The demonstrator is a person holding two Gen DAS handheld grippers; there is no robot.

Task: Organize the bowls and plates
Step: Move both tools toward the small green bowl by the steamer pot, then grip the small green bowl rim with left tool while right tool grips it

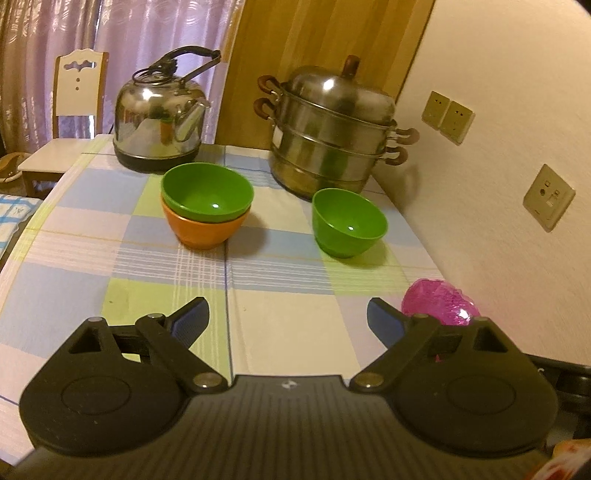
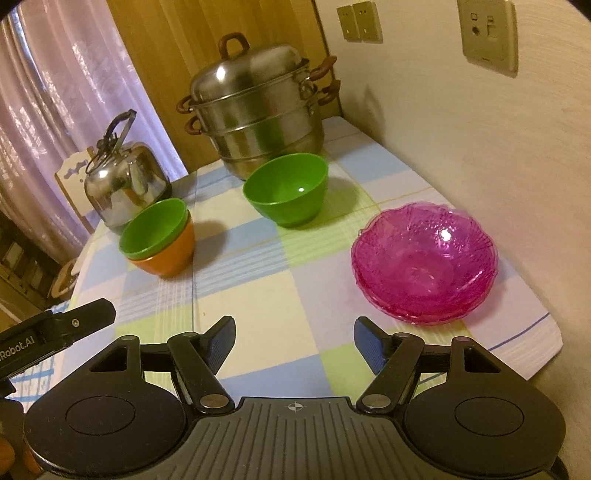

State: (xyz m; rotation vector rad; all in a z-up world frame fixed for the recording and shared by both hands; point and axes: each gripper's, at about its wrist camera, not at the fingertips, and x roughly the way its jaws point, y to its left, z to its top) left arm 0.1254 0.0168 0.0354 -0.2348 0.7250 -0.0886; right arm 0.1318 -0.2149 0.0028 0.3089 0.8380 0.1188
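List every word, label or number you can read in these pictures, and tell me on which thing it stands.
"Robot.AI": white letters on the left gripper, at the picture's left edge; the start is cut off.
Wall sockets: small marks, too blurred to read.
Kettle, steamer pot, bowls: no text.

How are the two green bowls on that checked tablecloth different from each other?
The left green bowl sits nested inside an orange bowl, near the kettle. The lone green bowl stands directly on the tablecloth, in front of the steamer pot. The nested one therefore sits raised, while the lone one rests on the cloth. Both are the same plain green, upright and empty.
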